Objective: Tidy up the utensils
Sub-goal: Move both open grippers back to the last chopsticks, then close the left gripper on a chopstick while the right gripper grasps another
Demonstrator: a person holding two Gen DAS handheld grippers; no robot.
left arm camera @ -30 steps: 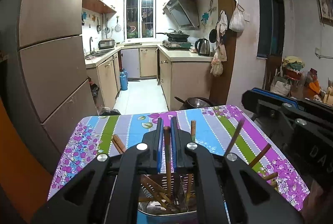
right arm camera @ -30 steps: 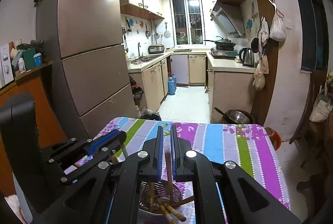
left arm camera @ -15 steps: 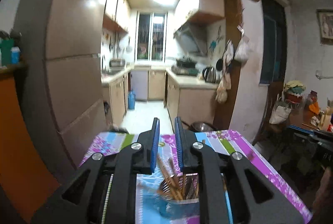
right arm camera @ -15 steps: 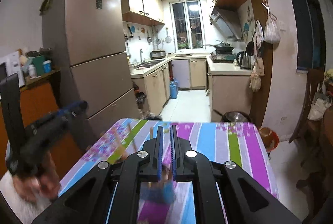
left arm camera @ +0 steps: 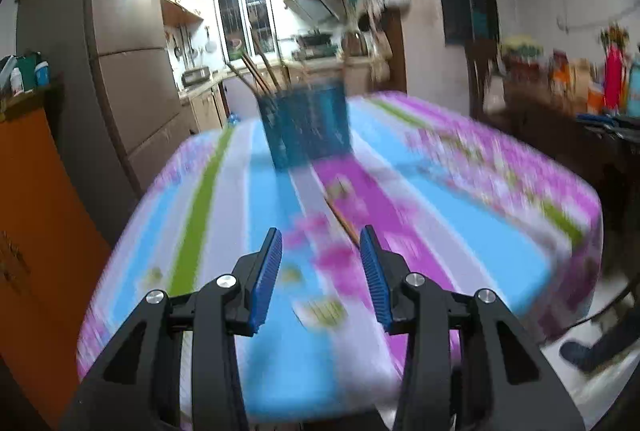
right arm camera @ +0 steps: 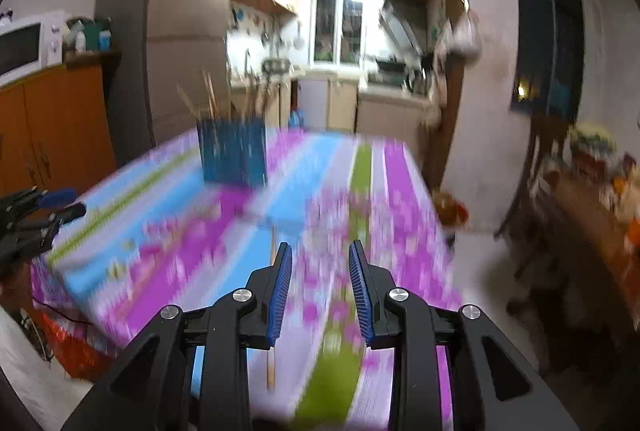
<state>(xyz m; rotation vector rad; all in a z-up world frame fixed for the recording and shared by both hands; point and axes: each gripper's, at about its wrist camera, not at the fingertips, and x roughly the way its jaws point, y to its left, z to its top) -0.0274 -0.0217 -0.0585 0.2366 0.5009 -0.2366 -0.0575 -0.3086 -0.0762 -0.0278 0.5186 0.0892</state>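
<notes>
A blue utensil holder stands at the far middle of the striped floral tablecloth, with several brown chopsticks sticking out of it. My left gripper hovers low over the near part of the table. Its jaws are opening with nothing between them. One chopstick lies on the cloth just ahead of its right finger. In the right wrist view the holder is far left. My right gripper is also opening and empty. A chopstick lies on the cloth under its left finger. The left gripper shows at the left edge.
A tall refrigerator and an orange cabinet with a microwave stand to the left of the table. The kitchen opens behind it. A dark side table with clutter stands to the right. The picture is motion-blurred.
Both grippers were shut on a chopstick over the holder. They let go, opened, and drew back and down to the near side of the table, so the holder now stands far ahead.
</notes>
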